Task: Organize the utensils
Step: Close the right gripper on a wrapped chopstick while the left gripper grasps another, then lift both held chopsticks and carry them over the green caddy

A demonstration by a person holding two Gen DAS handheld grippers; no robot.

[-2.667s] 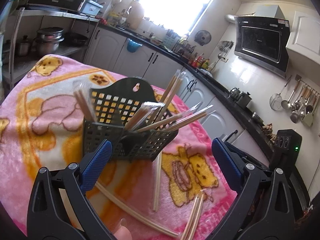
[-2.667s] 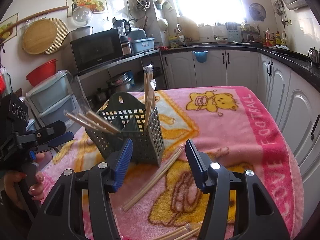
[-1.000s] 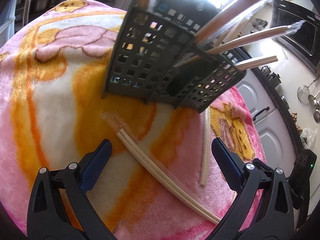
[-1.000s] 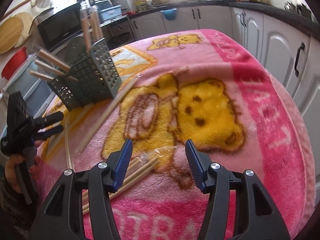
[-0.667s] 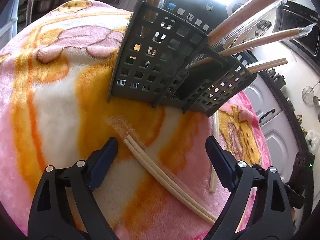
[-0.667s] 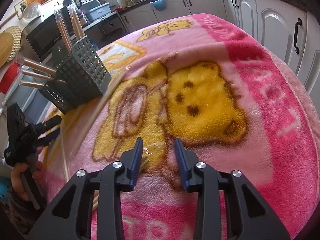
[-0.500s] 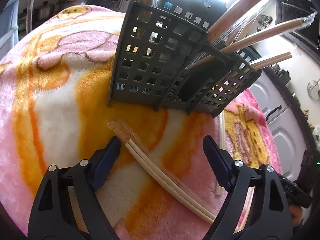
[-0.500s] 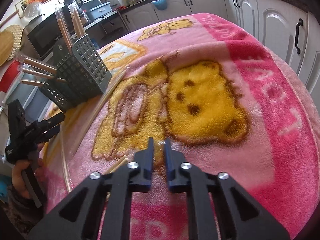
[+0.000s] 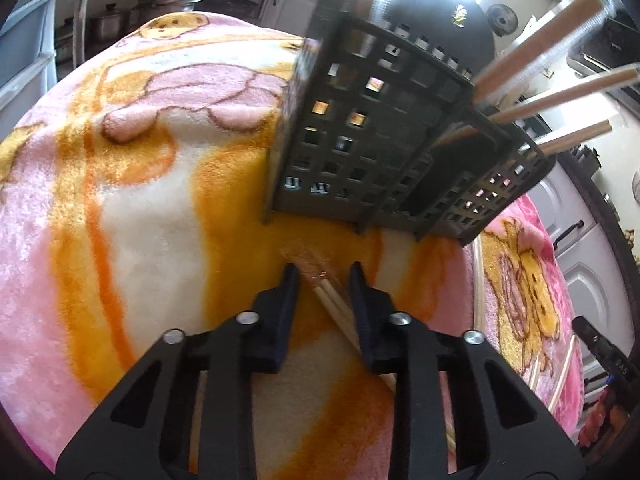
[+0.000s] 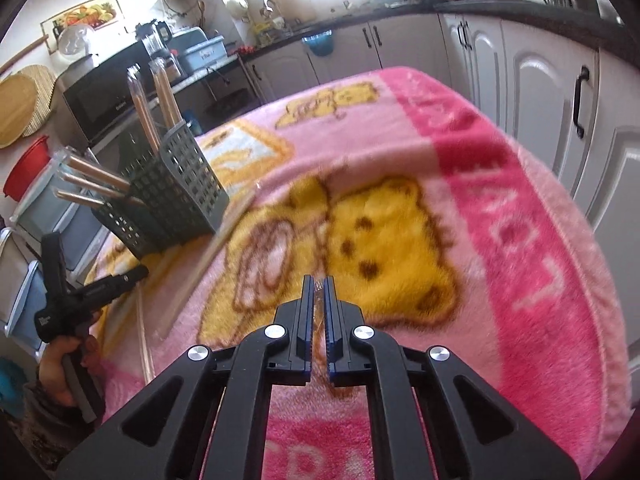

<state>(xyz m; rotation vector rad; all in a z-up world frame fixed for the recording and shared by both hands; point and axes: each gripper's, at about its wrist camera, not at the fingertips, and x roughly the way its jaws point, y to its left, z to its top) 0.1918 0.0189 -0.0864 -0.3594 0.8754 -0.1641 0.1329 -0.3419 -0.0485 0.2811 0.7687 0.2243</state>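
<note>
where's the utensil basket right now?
The utensil basket stands on the pink blanket, upper centre in the left wrist view, just beyond the closing left claw; it sits left of centre in the right wrist view.

L gripper (image 9: 323,276) angled down, jaws closing round wrapped chopstick pair (image 9: 336,300). R gripper (image 10: 319,282) angled down, jaws clamped on clear wrapper end (image 10: 319,304). L hand (image 10: 60,364) grips handle.

The dark utensil caddy (image 9: 384,152) with its slanting wrapped chopsticks (image 9: 560,100) is blocking the way just ahead of the left gripper (image 9: 322,270), while bare blanket (image 10: 460,216) is lying open before the right gripper (image 10: 319,280).
</note>
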